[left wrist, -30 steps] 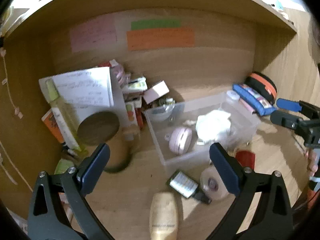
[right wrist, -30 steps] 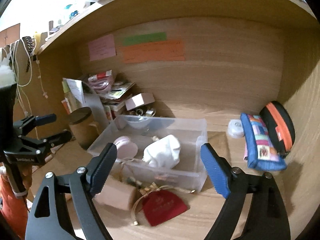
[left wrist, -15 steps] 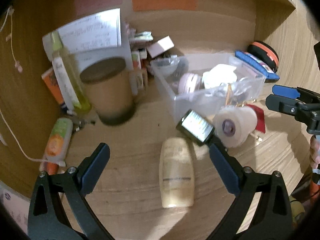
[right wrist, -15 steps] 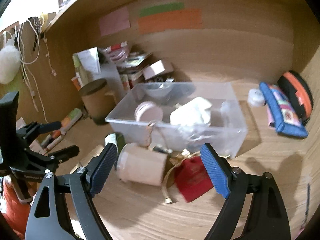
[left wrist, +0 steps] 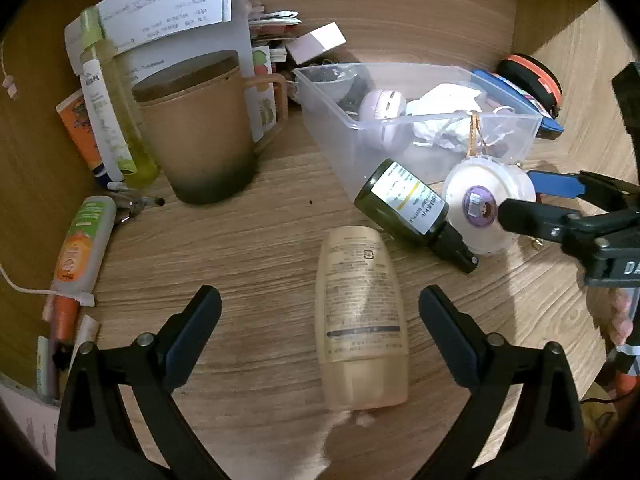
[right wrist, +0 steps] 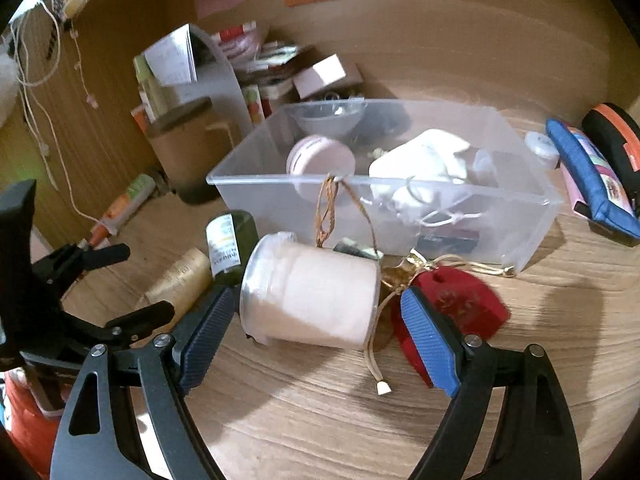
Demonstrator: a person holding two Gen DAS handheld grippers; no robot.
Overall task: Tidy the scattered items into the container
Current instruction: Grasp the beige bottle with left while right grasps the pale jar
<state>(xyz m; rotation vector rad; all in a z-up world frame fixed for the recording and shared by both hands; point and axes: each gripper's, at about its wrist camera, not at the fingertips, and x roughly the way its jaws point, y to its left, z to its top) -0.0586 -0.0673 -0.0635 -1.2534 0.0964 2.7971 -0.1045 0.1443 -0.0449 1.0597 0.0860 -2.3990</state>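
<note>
Jaws of the right gripper point(right wrist: 318, 316) straddle the white jar point(right wrist: 310, 296).

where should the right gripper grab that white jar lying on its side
Grip the white jar across its round body, mid-length, coming from the near side. It lies on the desk with its lid end to the left, already between the open right gripper fingers, so they can likely close on its curved sides.

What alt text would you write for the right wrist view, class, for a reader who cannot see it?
The open right gripper straddles a pale jar lying on its side on the wooden desk, in front of a clear plastic container. A red pouch lies beside the jar; the left gripper shows at the left.
</note>
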